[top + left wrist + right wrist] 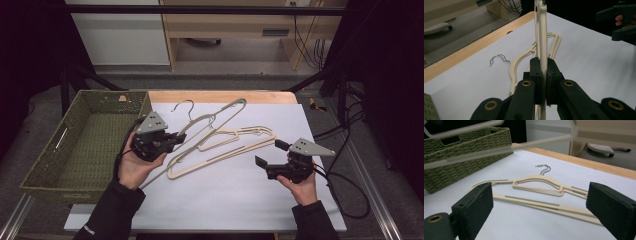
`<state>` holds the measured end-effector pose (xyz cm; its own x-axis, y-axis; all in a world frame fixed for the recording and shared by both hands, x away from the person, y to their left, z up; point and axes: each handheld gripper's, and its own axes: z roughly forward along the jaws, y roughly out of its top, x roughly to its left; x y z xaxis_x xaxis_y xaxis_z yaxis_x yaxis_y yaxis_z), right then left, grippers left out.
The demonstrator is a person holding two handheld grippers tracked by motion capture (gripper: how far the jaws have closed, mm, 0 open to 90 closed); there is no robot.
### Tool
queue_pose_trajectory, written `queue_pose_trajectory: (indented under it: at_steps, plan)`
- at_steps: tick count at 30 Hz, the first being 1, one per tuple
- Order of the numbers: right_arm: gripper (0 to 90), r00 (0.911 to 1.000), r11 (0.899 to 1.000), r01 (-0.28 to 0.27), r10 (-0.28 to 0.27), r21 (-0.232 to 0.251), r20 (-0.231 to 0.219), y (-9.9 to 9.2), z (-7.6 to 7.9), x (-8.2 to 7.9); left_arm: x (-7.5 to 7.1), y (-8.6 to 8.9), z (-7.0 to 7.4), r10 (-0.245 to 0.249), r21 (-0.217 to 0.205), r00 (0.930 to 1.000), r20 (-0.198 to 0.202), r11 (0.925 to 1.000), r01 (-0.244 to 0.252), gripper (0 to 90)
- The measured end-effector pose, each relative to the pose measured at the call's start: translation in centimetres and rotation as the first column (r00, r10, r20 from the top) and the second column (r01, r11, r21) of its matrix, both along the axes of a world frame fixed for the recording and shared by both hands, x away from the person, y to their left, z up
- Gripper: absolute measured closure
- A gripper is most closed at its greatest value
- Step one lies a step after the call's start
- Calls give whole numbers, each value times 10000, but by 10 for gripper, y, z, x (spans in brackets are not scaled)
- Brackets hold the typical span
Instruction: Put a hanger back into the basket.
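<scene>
1. High view: the left gripper (172, 140) is clamped on a cream hanger (220, 117), which it holds lifted and tilted, its long axis running from the jaws up and away toward the table's far edge. The green wicker basket (75, 150) sits just to the left of that hand, on the near side, so the left hand is plainly the closer one to it. A second hanger (225, 150) lies flat on the white sheet (225, 195), between the two hands. The right gripper (270, 154) stands with jaws wide, nothing between them, near the flat hanger's right end.

2. Left gripper view: the pads (536, 72) pinch the held hanger's bar (542, 37), which rises straight ahead. The other hanger (529, 53) lies on the sheet beyond, its wire hook (497, 59) pointing toward the wooden table edge (461, 53).

3. Right gripper view: the open jaws frame the flat hanger (539, 183), lying crosswise just ahead. The blurred bars (499, 147) across the top are probably the lifted hanger. The basket (461, 150) stands beyond, with open sheet between.
</scene>
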<state>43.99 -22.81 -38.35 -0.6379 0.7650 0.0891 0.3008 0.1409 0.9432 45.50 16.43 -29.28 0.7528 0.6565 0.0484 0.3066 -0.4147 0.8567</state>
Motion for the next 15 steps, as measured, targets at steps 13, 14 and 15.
queue_pose_trajectory:
  at_steps: [13,14,15]
  plan:
    - [51,9989,9988,461,-461,150,-16,-19,-4,-10,7,63,23,657,71,9977,179,9978,-659,862]
    - [51,9989,9988,475,-475,132,-2,-20,-4,-10,7,63,23,657,71,9977,179,9978,-659,862]
    - [49,9989,9988,478,-478,119,-6,-20,-4,-10,8,68,24,727,125,9972,190,9973,-729,862]
